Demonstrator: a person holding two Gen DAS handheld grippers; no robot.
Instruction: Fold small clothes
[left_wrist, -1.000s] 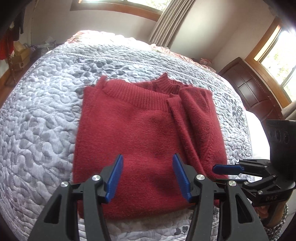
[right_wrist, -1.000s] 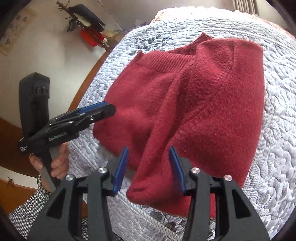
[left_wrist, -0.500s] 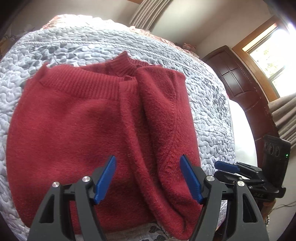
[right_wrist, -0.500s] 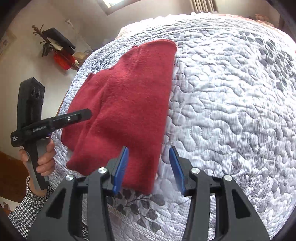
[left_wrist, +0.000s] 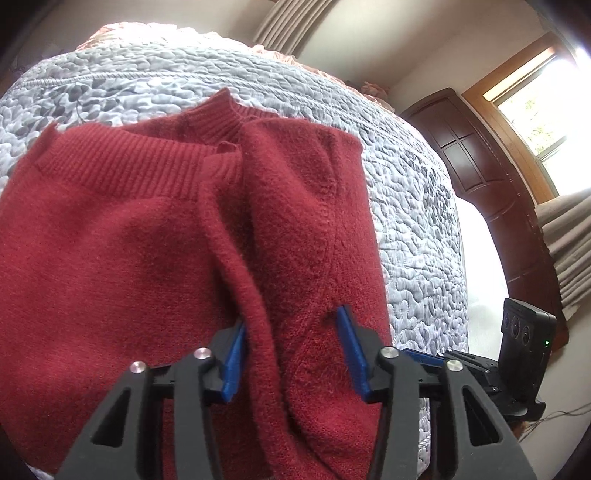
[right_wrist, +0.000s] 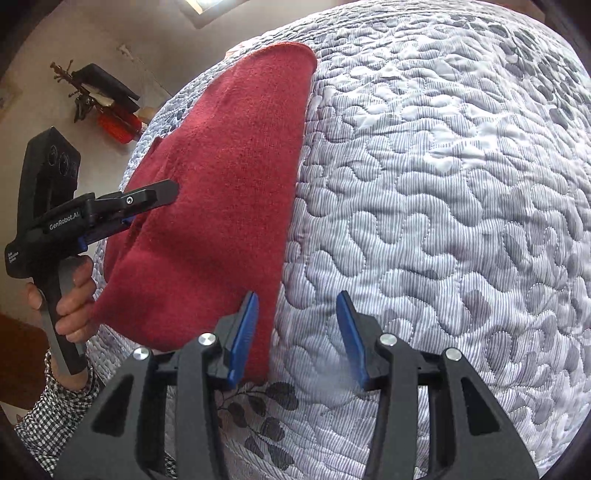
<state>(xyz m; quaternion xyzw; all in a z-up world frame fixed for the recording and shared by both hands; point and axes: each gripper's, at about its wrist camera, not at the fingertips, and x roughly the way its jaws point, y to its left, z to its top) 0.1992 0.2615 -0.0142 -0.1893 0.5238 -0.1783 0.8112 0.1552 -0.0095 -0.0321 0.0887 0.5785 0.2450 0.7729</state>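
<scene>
A dark red knit sweater (left_wrist: 129, 258) lies folded on the quilted bed, its ribbed hem and collar at the far side. My left gripper (left_wrist: 293, 350) is low on the sweater's near right part, open, with a raised ridge of the knit between its blue pads. From the right wrist view the same left gripper (right_wrist: 144, 208) rests against the sweater (right_wrist: 229, 184), held by a hand. My right gripper (right_wrist: 297, 339) is open over the bare quilt, its left pad just at the sweater's right edge, nothing between its fingers.
The grey-white quilt (right_wrist: 443, 221) stretches wide to the right of the sweater. A dark wooden headboard (left_wrist: 491, 192) and a window stand at the right. A coat rack with dark and red items (right_wrist: 103, 99) stands by the wall. A checked sleeve (right_wrist: 62, 413) is at the lower left.
The left gripper came forward and down onto the sweater's right fold, and its fingers narrowed around a ridge. The right gripper swung right, off the sweater, to its edge over the quilt.
</scene>
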